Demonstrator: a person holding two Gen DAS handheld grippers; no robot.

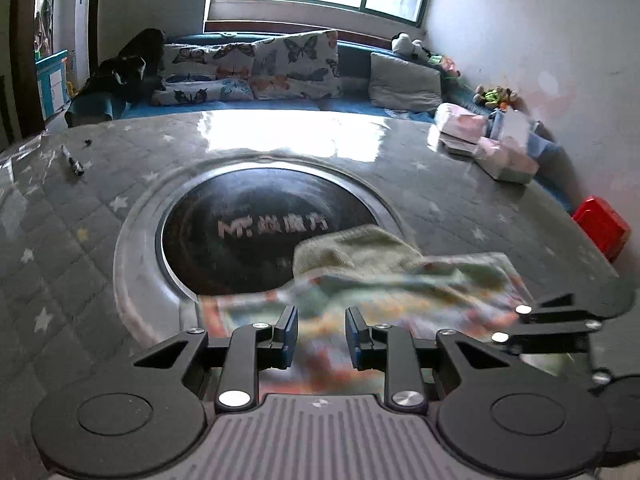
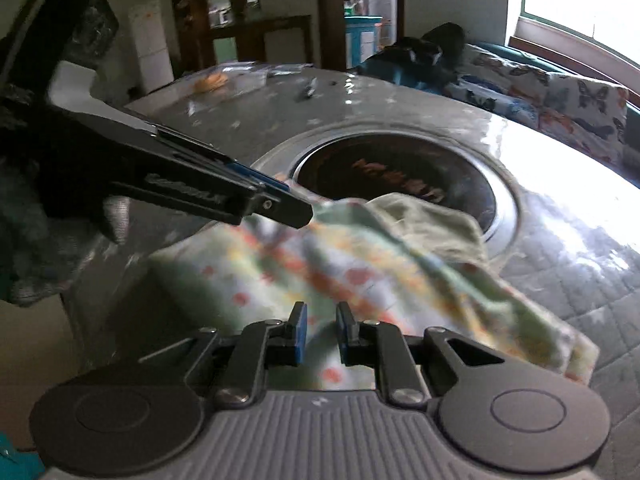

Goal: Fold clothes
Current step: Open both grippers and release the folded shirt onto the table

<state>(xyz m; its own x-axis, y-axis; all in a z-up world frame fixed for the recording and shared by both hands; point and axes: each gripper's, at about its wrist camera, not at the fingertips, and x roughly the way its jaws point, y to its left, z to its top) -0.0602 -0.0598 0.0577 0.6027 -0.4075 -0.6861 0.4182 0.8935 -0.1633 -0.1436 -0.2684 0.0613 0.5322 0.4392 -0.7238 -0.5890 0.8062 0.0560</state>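
A small pale green garment (image 1: 400, 280) with an orange and red print lies crumpled on the grey quilted table, part over the dark round inset. In the right wrist view the garment (image 2: 360, 280) spreads in front of my right gripper (image 2: 322, 328), whose jaws stand a little apart with the cloth seen between them. My left gripper (image 1: 322, 332) hangs over the garment's near edge with jaws apart. From the right wrist view, the left gripper (image 2: 300, 212) looks nearly closed at the cloth's far left corner. The image is blurred.
The table (image 1: 100, 220) has a dark round inset (image 1: 248, 232) with white lettering. A pen (image 1: 72, 162) lies at the far left. Pink packages (image 1: 480, 136) and a red box (image 1: 600, 228) sit at the right. A sofa with butterfly cushions (image 1: 256, 68) stands behind.
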